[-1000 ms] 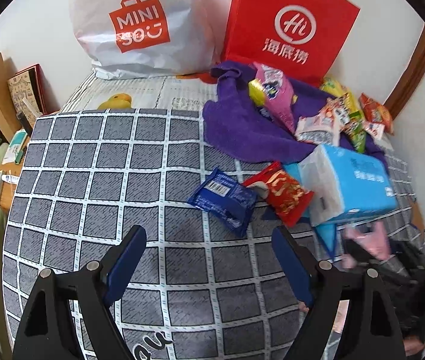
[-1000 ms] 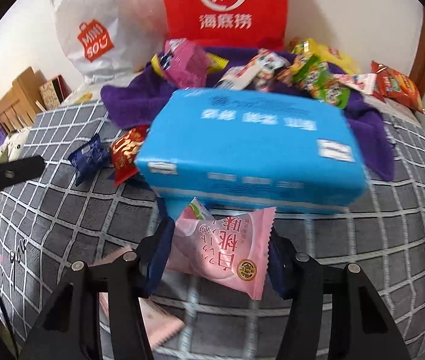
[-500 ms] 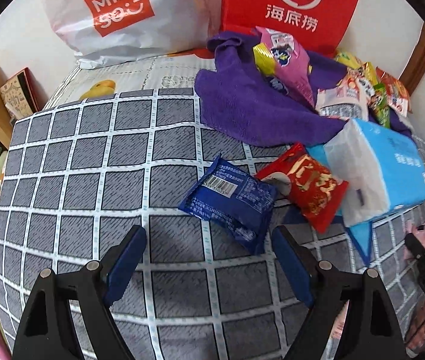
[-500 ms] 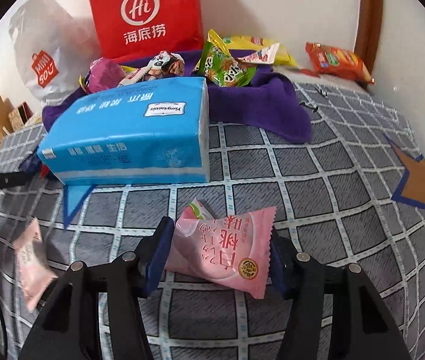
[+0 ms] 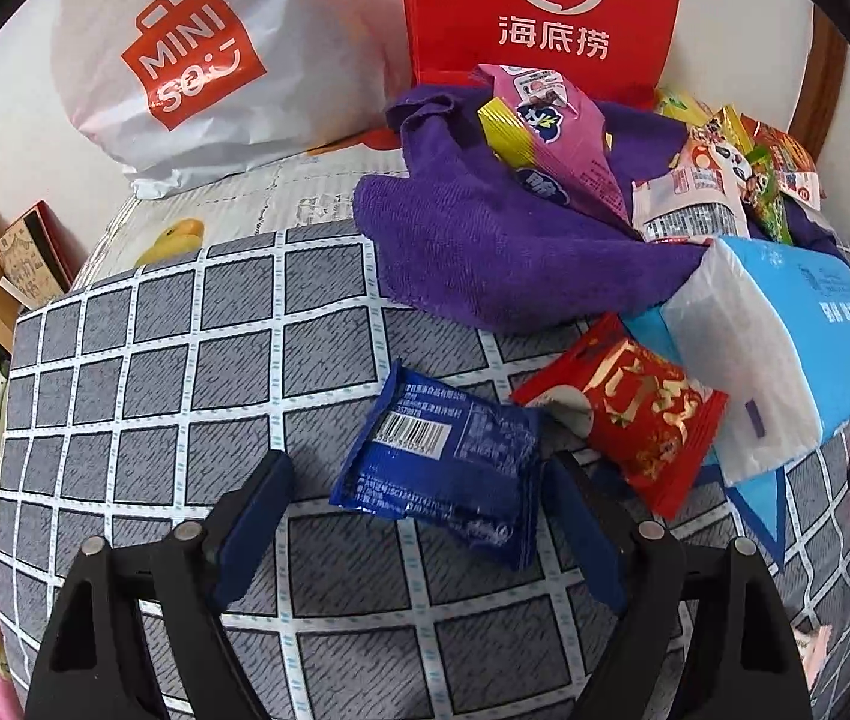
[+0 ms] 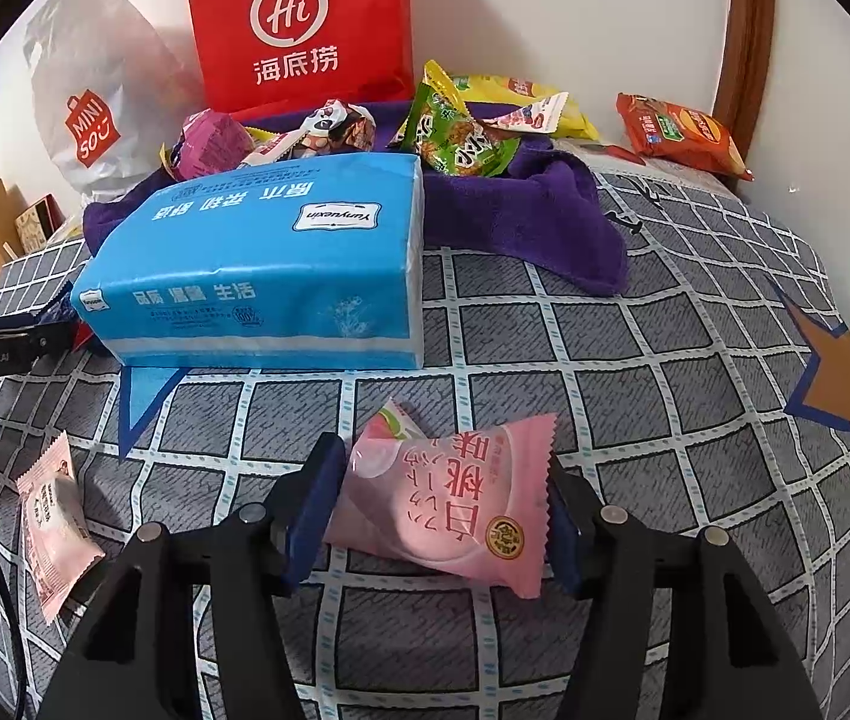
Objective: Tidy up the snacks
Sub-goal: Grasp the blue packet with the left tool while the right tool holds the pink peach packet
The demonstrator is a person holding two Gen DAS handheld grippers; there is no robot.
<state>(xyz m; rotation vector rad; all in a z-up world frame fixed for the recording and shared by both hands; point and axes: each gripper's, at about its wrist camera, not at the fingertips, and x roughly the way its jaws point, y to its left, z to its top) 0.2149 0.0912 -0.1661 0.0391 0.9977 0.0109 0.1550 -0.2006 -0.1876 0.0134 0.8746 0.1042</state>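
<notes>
left gripper point(image 5: 419, 516) jaws closing around blue snack packet point(image 5: 446, 462), just left of tissue pack point(image 5: 785, 348), pads not yet pressing. right gripper point(image 6: 443, 510) jaws easing apart, pink peach packet point(image 6: 455, 504) between, just in front of tissue pack. best to center on the blue packet before squeezing.

Glossy, crinkled foil-like wrappers cover the blue snack point(image 5: 446, 459) and pink snack point(image 6: 455, 510). The purple towel point(image 5: 473, 240) looks like fuzzy terry cloth; the checked sheet point(image 5: 185, 372) is matt woven fabric.
</notes>
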